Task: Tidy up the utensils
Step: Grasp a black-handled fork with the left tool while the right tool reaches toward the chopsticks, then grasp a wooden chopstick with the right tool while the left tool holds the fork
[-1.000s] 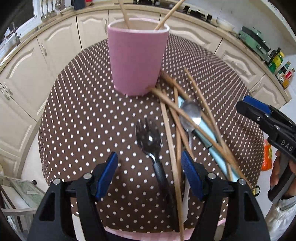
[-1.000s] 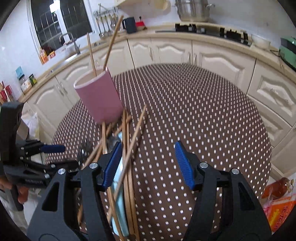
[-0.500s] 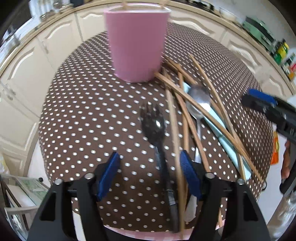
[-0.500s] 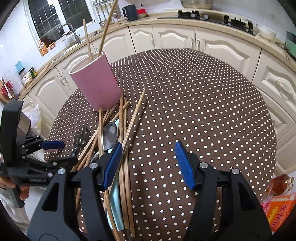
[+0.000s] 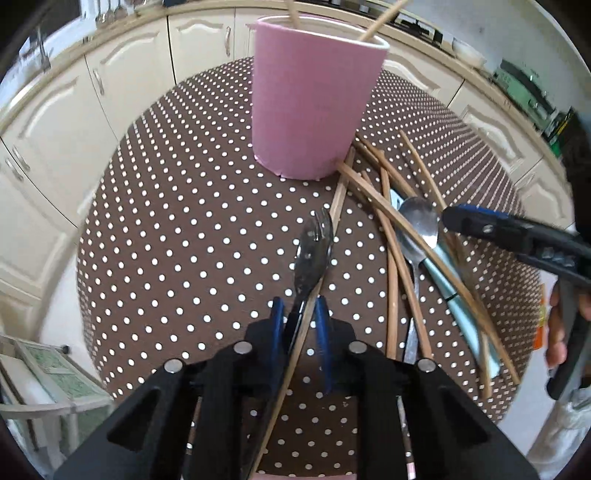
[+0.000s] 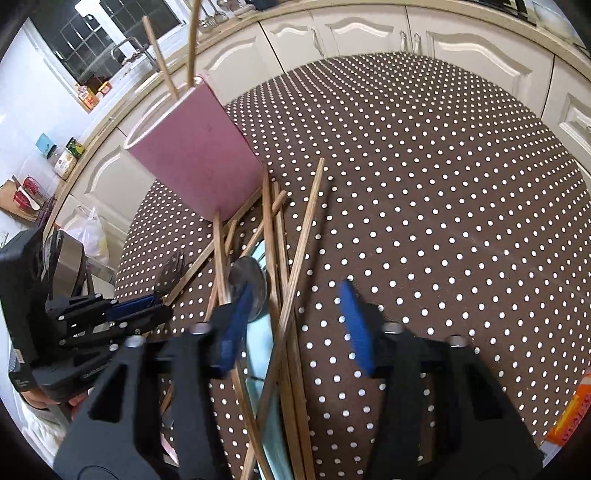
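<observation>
A pink cup with two chopsticks in it stands on the dotted brown table. A black fork lies in front of it. My left gripper is closing, its pads pressing the fork's handle and one chopstick beside it. To the right lies a pile of chopsticks, a steel spoon and a teal-handled utensil. My right gripper hangs over this pile, jaws closing, chopsticks between the pads but not pressed.
Cream kitchen cabinets curve round behind the table. An orange packet lies past the table's right edge. A person's hand holds the right gripper's handle. A low shelf stands at the lower left.
The left jaws have narrowed from wide onto the fork's handle, which swung left with a chopstick. The right gripper moved left over the chopstick pile and its jaws narrowed.
</observation>
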The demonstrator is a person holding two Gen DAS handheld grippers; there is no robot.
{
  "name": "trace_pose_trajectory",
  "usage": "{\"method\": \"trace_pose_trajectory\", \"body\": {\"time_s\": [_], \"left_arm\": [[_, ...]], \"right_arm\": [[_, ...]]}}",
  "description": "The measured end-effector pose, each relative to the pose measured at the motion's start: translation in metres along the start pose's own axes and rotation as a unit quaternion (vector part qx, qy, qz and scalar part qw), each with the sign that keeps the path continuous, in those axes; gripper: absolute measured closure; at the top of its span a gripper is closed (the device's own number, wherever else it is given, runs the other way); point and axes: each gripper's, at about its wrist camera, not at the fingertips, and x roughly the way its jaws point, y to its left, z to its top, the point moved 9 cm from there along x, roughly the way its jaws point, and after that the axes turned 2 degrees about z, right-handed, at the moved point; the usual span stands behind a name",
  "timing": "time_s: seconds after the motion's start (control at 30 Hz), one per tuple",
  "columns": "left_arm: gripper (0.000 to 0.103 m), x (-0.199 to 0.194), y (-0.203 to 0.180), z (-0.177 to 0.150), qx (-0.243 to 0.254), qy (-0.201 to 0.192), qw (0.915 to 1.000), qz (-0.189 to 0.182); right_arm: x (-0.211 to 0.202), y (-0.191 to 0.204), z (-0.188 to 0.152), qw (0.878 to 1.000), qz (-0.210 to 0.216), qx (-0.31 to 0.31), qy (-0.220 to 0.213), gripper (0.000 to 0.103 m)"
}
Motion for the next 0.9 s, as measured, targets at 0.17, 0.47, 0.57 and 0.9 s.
{"method": "trace_pose_trajectory", "body": {"time_s": [0.17,0.47,0.57,0.9], "left_arm": [[0.086,0.001,0.012,0.007,-0.035,0.014,0.9985,-0.041],[0.093,-0.003,0.004,0.013,-0.026,0.011,0.9983,-0.052],[0.093,-0.012,0.005,0.015,-0.031,0.0,0.9971,-0.069],[0.078,-0.018,0.011,0.021,-0.004,-0.011,0.9999,0.004]], "right_arm": [[0.008,0.009,0.001,1.0,0.001,0.0,0.005,0.081],[0.002,0.002,-0.005,1.0,0.006,0.004,-0.003,0.091],[-0.004,-0.002,-0.006,1.0,0.013,0.006,-0.011,0.092],[-0.036,-0.016,-0.003,0.999,0.014,-0.004,-0.044,0.094]]}}
